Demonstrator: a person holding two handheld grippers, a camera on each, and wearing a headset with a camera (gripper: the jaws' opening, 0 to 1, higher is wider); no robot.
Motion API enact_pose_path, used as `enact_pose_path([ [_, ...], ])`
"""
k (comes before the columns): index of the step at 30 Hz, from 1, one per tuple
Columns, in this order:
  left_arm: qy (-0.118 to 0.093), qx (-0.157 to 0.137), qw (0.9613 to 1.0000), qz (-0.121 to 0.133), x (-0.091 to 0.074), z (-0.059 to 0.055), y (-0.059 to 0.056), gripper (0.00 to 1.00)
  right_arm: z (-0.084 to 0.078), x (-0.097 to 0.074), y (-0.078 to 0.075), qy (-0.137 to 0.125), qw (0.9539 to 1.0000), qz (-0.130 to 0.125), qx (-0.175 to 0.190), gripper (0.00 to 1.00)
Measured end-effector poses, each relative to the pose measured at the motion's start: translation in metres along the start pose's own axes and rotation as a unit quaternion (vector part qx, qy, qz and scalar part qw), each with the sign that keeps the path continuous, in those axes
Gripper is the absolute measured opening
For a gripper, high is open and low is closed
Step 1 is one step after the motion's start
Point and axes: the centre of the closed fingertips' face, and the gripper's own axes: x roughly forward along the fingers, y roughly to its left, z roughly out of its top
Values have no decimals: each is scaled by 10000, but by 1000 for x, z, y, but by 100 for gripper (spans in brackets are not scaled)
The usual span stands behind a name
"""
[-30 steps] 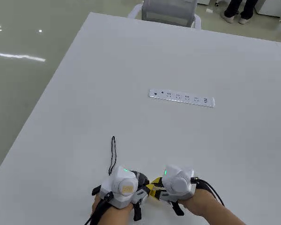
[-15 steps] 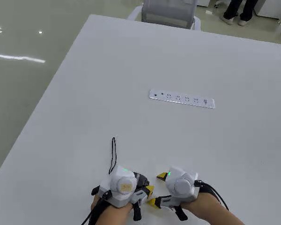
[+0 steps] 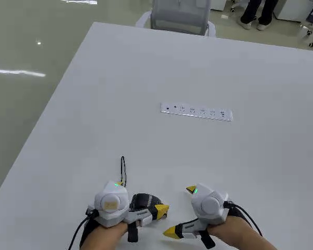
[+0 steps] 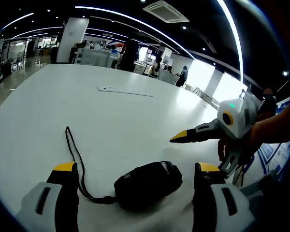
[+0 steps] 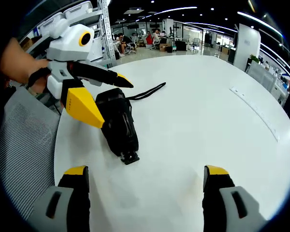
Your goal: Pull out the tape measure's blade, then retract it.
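Tape (image 3: 144, 202) on table (image 3: 146, 78), near edge, between left gripper (image 4: 135, 168) jaws. Cord (image 3: 123, 171) runs from tape toward 11 o'clock. Right gripper (image 3: 180, 211) at 3 o'clock, apart. Strip (image 3: 196, 111) at 1 o'clock, well apart. Chair (image 3: 178, 15) at 12, behind table's far edge.

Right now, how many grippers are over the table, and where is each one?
2. The left gripper is at the table's near edge, its open jaws on both sides of the black tape measure. The right gripper is beside it, open and empty. None seems hidden.

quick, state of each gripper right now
Left gripper: open, jaws either side of the tape measure, not clamping it.
Right gripper: open, holding nothing.
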Motion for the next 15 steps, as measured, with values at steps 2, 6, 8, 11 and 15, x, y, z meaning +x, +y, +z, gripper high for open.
enact_pose_path([
  [2, 30, 271, 9996, 2, -5, -1, 6, 99, 0, -5, -4, -71, 9999, -75, 113, 100],
  [6, 89, 422, 9991, -9, -14, -2, 12, 99, 0, -18, -10, -233, 9988, -247, 342, 100],
  [8, 63, 541, 9985, -38, -19, 0, 12, 99, -3, -24, -13, -302, 9982, -332, 398, 100],
  [11, 96, 626, 9978, -203, -25, -3, 10, 99, -6, -34, -18, -446, 9961, -556, 514, 100],
  [15, 188, 558, 9974, -422, -33, -8, 6, 99, -7, -46, -22, -686, 9925, -692, 733, 100],
])
